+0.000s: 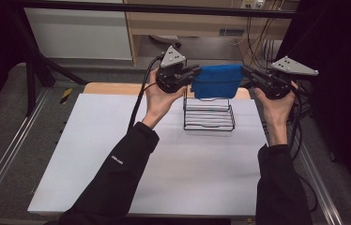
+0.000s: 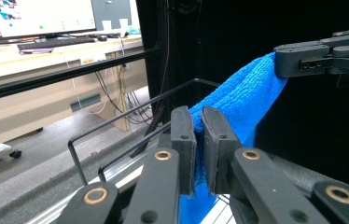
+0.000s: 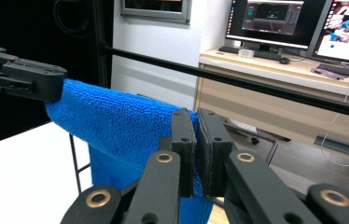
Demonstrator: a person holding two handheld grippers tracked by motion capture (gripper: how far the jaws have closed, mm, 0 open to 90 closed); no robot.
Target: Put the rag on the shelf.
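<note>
Stretching between the two sets of tongs, a blue cloth [image 1: 218,80] is held up in the air above the far part of the counter [image 1: 117,154], its upper edge drawn taut and the rest hanging down in a fold. The left tongs [image 1: 195,70] are clamped on the cloth's left upper corner, and the right tongs [image 1: 246,71] are clamped on its right upper corner; both pairs of jaws are drawn narrow with only the thickness of the fabric between them. In the left gripper view the cloth [image 2: 238,105] is seen pinched between the near jaws of the left tongs [image 2: 199,135] and running up and away to the right tongs [image 2: 280,59] at the upper right. In the right gripper view the same cloth [image 3: 116,126] is pinched by the right tongs [image 3: 197,140] and reaches across to the left tongs [image 3: 60,84] at the left. A black wire rack [image 1: 209,115] is stood on the counter directly below the cloth, and the hanging lower edge of the cloth is seen just at the rack's top wires; whether the two are touching cannot be told. The person's hands are kept at about the same height, well apart, either side of the rack
</note>
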